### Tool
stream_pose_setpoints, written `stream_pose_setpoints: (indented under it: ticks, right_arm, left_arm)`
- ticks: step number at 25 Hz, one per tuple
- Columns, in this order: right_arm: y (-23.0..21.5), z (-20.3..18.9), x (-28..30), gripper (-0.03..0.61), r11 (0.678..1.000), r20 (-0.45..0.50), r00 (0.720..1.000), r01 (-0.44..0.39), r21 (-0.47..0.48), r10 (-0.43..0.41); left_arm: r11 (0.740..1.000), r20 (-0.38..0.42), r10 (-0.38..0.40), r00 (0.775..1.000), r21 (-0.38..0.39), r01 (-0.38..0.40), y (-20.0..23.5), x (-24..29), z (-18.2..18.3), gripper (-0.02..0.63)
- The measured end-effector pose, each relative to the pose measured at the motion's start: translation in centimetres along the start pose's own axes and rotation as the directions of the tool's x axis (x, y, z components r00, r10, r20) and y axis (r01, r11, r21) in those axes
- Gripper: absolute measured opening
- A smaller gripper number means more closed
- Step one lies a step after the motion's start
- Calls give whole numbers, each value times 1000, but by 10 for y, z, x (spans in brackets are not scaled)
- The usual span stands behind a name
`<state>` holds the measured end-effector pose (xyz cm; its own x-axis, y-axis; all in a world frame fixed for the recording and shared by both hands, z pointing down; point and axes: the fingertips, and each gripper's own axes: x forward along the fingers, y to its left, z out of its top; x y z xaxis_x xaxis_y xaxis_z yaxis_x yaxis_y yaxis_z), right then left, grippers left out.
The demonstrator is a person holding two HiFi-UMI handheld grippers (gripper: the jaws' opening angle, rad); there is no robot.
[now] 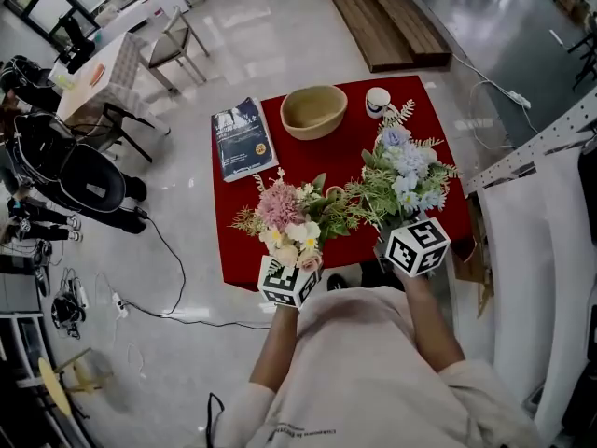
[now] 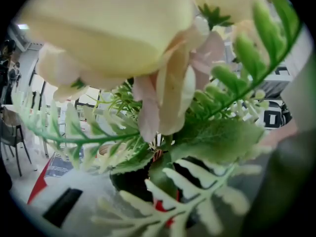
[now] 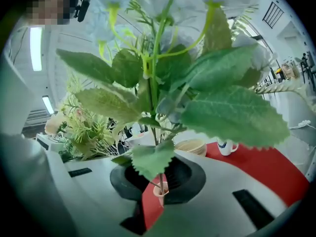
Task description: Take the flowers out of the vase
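Note:
In the head view both grippers are raised over the red table (image 1: pixel 280 180), each with a bunch of flowers. My left gripper (image 1: pixel 291 267) is shut on the stems of the pink and cream flowers (image 1: pixel 284 222), whose petals (image 2: pixel 148 58) fill the left gripper view. My right gripper (image 1: pixel 403 231) is shut on the stem of the blue flowers (image 1: pixel 408 171), and their green leaves (image 3: pixel 227 112) spread above its jaws. The small pinkish vase (image 1: pixel 334 192) stands on the table between the two bunches. It shows far below in the right gripper view, vase (image 3: pixel 160 190).
A wooden bowl (image 1: pixel 313 111), a white mug (image 1: pixel 378 101) and a dark book (image 1: pixel 242 138) lie at the table's far side. On the floor to the left are a black stroller (image 1: pixel 65 171), chairs and a cable (image 1: pixel 173 269). White sheeting (image 1: pixel 550 250) hangs at the right.

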<state>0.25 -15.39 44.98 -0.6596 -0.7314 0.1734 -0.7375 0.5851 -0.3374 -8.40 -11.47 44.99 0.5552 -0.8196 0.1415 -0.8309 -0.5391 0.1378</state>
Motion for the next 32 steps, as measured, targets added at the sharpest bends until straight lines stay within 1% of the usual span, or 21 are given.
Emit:
stream_pose_setpoints:
  ticks: [3,7,10,12,15,18,22,26,29,32]
  right_arm:
    - [5,10,-4,37,1000,14,1000,6,-27,-6]
    - [11,20,-8,37,1000,40,999,3,-23,-2]
    - [17,17,-15,35,1000,47,999,9,-27,-7]
    - [20,14,-18,35,999,33,999,13,-37,-12]
    - [21,8,-18,35,1000,14,1000,11,-24,-11]
    - [20,5,-18,35,1000,-3,1000,5,-13,-5]
    - [17,-11,-18,35,1000,-66,998,-8,14,9]
    - [16,-40,-16,35,996,-157,986,-48,72,59]
    - [19,-54,-14,35,994,-217,973,-61,87,79]
    - [16,-65,-11,35,992,-263,962,-46,115,75]
  left_arm:
    - [1000,3,5,1000,-9,-5,2,-11,2,71]
    - [998,65,48,997,-47,-45,16,-23,15,67]
    - [996,86,66,994,-71,-60,23,-42,11,64]
    - [994,89,79,993,-77,-72,26,-52,9,64]
    - [992,89,100,991,-91,-92,31,-61,7,63]
    - [989,72,114,991,-102,-106,31,-63,3,63]
    - [984,29,107,994,-144,-102,28,-62,-8,63]
    - [972,30,97,995,-219,-88,31,-66,-19,63]
    - [960,-14,96,995,-261,-96,36,-68,-34,63]
    - [946,-59,93,994,-306,-107,39,-68,-50,63]
